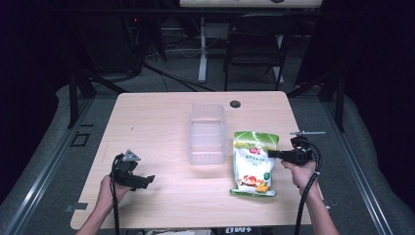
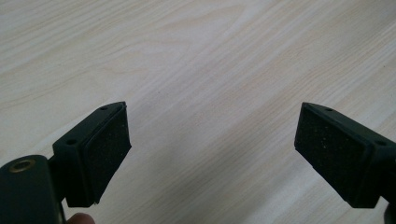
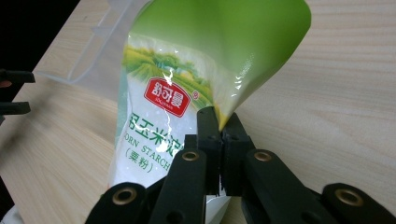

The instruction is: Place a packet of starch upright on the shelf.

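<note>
So right tool has pinched the starch bag by its edge, pickup just starting.

Bag lies flat on the surface, right of the clear tub, its near end toward the person. Right jaws are clamped tight on the green edge; left tool hangs wide open over bare wood at near left, holding nothing. Next move, I'd guess: lift and swing it left to the tub without the film slipping. Label reads "CORN STARCH", plus a red logo with Chinese text.

Clear container mid-table; starch bag just right of it, nearer the person. Left gripper well left; right gripper at bag's right edge.
</note>
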